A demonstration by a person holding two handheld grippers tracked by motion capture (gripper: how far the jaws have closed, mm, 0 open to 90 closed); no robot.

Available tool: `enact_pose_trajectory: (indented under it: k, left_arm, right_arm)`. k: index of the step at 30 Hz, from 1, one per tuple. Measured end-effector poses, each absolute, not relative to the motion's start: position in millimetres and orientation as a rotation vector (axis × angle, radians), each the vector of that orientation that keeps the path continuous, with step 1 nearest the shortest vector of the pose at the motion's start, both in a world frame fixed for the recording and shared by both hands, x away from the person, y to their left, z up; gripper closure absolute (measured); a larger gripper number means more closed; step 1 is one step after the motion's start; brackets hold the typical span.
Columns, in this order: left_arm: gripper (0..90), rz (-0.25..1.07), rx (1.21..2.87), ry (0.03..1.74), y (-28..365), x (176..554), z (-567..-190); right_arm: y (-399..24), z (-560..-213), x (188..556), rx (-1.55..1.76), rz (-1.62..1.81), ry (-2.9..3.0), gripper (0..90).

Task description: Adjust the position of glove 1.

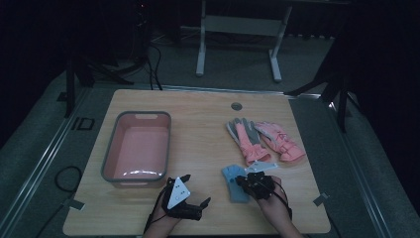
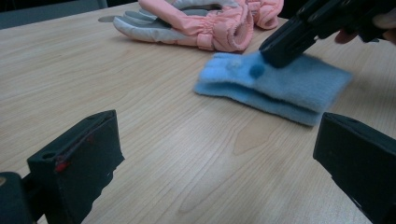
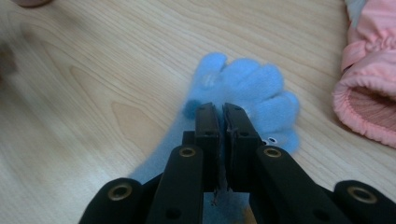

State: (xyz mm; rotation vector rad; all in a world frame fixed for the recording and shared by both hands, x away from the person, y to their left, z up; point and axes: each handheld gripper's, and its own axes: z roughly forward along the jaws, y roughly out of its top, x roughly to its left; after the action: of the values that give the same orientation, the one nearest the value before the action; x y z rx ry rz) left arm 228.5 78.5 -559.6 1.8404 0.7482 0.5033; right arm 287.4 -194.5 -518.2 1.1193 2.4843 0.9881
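Note:
A small blue knitted glove [image 1: 234, 181] lies flat near the table's front edge, fingers pointing away from the person. My right gripper [image 1: 245, 179] rests on its middle, jaws pressed together and shut on a thin fold of the knit [image 3: 223, 109]. In the left gripper view the same blue glove [image 2: 280, 86] has the right gripper's black tip [image 2: 275, 53] on top of it. My left gripper [image 1: 195, 189] is held left of the glove, wide open with nothing between its jaws [image 2: 217, 126]. Two pink and grey gloves [image 1: 247, 139] [image 1: 280, 141] lie side by side behind the blue one.
A pink basin with a grey rim [image 1: 110, 148] stands on the left half of the wooden table, nothing inside. A round cable hole [image 1: 236, 106] sits at the table's far edge. One pink glove's cuff [image 3: 369, 93] opens close to the right of the blue glove.

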Motion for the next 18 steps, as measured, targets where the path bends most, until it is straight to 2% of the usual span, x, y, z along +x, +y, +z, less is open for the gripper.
enact_pose_trajectory:
  k: [13, 16, 18]
  left_arm:
    - [1.2, 0.470, 1.837, 0.758, 80, 231, -560]
    - [1.2, 0.462, 1.850, 0.744, 80, 232, -560]
    - [1.2, 0.501, 1.874, 0.739, 79, 231, -559]
  right_arm:
    - [-195, -539, 291, 1.093, 0.981, 2.499, 82.5]
    - [-196, -538, 290, 1.097, 1.020, 2.500, 73.0]
    - [-199, -533, 290, 1.070, 1.039, 2.489, 60.7]
